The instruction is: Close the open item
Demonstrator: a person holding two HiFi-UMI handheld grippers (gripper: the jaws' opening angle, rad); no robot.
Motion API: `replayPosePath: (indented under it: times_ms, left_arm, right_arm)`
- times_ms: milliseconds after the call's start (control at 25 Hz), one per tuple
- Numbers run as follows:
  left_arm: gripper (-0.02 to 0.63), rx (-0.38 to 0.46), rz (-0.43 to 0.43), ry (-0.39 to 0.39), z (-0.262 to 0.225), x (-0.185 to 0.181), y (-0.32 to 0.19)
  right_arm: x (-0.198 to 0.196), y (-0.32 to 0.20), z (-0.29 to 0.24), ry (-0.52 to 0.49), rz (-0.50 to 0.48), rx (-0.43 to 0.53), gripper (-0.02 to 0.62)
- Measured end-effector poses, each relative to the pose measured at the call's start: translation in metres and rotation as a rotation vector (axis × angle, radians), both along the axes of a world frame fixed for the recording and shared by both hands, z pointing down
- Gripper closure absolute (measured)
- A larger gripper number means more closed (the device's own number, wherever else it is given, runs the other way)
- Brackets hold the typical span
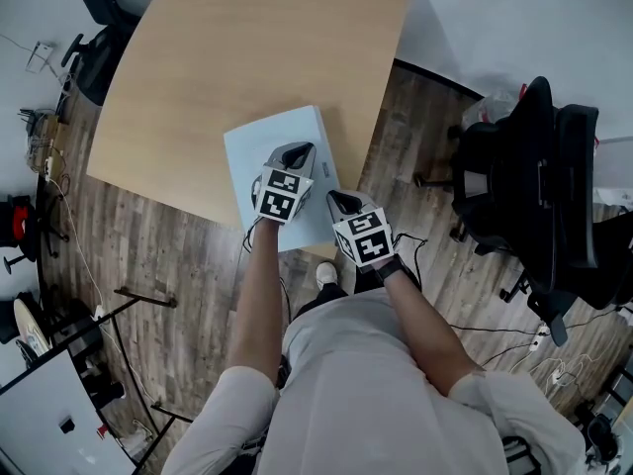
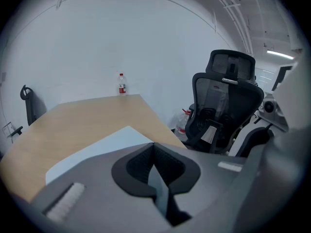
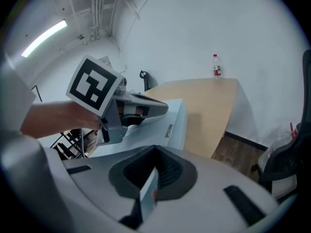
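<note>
Your left gripper (image 1: 297,152) hovers over the pale flat box (image 1: 255,146), claw pressed together with nothing in it. The box lies flat, lid down, at the near edge of the wooden table (image 1: 247,47). Your right gripper (image 1: 342,203) hangs just beside the box's near right corner, claw pressed together too, empty.

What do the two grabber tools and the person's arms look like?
The left gripper and right gripper are both grey, with rounded bodies narrowing to dark jaws. Each carries a white cube printed with black square markers. Thin black cables trail from them. The person wears a pale shirt that leaves the forearms bare, and a black band on the right wrist.
</note>
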State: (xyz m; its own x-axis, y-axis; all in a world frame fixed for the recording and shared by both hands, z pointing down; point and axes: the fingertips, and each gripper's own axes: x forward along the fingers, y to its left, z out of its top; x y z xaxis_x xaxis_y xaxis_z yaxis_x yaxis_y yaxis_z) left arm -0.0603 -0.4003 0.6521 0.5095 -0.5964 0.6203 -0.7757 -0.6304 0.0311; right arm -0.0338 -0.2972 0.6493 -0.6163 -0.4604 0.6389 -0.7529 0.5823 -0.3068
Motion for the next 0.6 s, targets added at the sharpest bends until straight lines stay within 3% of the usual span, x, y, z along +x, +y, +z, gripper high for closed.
replayPosePath:
  times_ms: [600]
  left_arm:
    - [0.600,-0.117,0.018,-0.082,0.041,0.002,0.006]
  right_arm:
    - [-0.003,0.002,0.030,0.043,-0.006,-0.071,0.584]
